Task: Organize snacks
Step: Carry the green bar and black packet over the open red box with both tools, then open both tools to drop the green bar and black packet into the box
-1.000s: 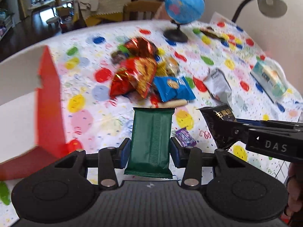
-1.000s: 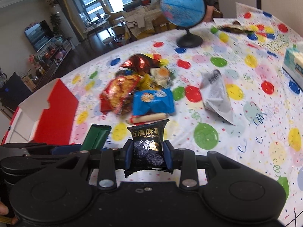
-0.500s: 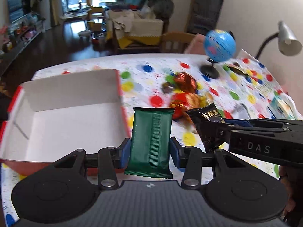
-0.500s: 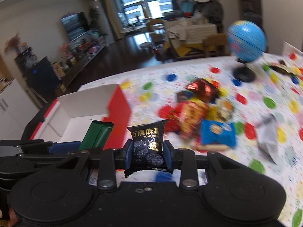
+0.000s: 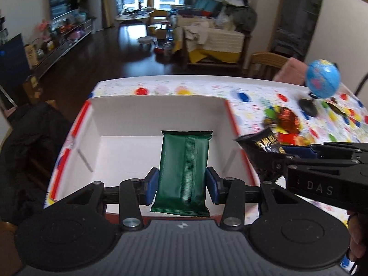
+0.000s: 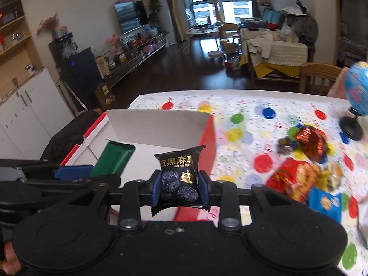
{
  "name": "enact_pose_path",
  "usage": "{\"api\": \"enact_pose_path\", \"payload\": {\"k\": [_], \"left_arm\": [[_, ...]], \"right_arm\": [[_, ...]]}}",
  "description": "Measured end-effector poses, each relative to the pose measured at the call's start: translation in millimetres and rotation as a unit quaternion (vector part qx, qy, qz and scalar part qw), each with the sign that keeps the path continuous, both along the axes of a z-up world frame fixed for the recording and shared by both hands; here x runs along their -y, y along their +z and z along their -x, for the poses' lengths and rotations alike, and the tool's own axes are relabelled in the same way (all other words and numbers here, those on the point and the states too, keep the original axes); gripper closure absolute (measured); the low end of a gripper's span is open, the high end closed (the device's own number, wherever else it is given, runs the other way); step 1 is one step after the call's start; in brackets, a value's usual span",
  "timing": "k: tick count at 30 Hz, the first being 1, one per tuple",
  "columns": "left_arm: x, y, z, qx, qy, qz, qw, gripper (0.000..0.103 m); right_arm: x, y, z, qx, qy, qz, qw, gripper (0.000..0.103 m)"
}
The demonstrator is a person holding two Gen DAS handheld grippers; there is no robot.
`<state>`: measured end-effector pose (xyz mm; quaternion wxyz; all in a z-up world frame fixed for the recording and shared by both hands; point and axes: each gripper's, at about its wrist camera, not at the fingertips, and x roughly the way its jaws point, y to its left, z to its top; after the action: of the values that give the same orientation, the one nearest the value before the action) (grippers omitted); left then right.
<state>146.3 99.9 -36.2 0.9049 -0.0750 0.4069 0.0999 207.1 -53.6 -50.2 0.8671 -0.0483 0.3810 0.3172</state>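
Left wrist view: the left gripper [image 5: 182, 185] is seen closed on a green snack bar [image 5: 182, 172], whose wrapper is pinched at its lower half between the two blue pads [image 5: 151, 185] and stands upright with its seam facing the camera. The bar is held above the white interior of an open box [image 5: 128, 119] with red outer walls, which rests on the worktop [image 5: 253, 92] covered in a cloth of coloured dots. To the right, the right gripper [image 5: 273, 158] is seen side-on, with a black snack packet [image 5: 260, 143] clamped in it just over the box's right wall. Beyond it a blurred pile of snacks [image 5: 286, 126] lies on the cloth, and a small blue globe [image 5: 322, 81] stands on a black base near the far right edge. In the right wrist view the right gripper [image 6: 180, 187] is shown closed on the black snack packet [image 6: 180, 172], printed with gold characters and dark round pieces, gripped by its sides between blue pads [image 6: 203, 187]. It is held close to the box's red near corner [image 6: 207, 142]. At the left the left gripper [image 6: 76, 172] is seen with the green snack bar [image 6: 112, 161] tilted over the box's inside. The remaining snacks [image 6: 299, 177], among them red, blue and brown packets, are spread on the worktop [image 6: 241, 105] to the right, well apart from the box
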Motion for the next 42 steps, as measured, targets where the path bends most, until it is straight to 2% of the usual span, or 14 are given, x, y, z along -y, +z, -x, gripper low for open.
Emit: {"api": "enact_pose_path", "payload": {"k": [10, 23, 28, 33, 36, 42], "left_arm": [[-44, -20, -13, -0.036, 0.049, -0.023, 0.9979, 0.06], [-48, -53, -35, -0.089, 0.049, -0.034, 0.9942, 0.06], [-45, -64, -37, -0.104, 0.049, -0.03, 0.9929, 0.06], [-40, -66, -34, -0.103, 0.049, -0.024, 0.9932, 0.06], [-39, -63, -31, -0.097, 0.049, -0.021, 0.9938, 0.059], [-38, -55, -20, -0.082, 0.054, -0.006, 0.9952, 0.048]], "right_arm": [[-54, -20, -11, 0.005, 0.054, 0.037, 0.998, 0.071], [-82, -61, -18, -0.016, 0.087, 0.093, 0.992, 0.07], [-82, -64, -16, -0.008, 0.091, 0.101, 0.991, 0.067], [-83, -64, -16, -0.006, 0.09, 0.103, 0.991, 0.067], [-80, -62, -14, -0.004, 0.086, 0.103, 0.991, 0.063], [-67, -54, -9, -0.004, 0.069, 0.089, 0.994, 0.058]]}}
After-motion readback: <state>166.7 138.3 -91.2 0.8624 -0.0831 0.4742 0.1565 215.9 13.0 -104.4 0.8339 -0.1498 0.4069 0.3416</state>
